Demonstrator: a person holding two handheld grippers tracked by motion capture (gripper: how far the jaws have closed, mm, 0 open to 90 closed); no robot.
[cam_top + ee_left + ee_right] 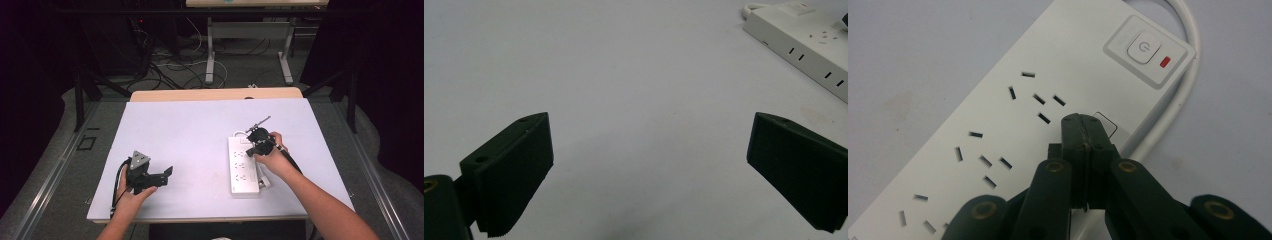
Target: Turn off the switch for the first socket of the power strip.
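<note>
White tabletop (200, 130) in a dim room, cables on the floor behind. Power strip (243, 167) lying flat right of centre, switch end far; right gripper (1082, 131) poised over the strip near the switch (1144, 49), fingers pressed together, nothing between. Left gripper (649, 165) low at near left, well apart from strip, fingers wide, empty.
</note>
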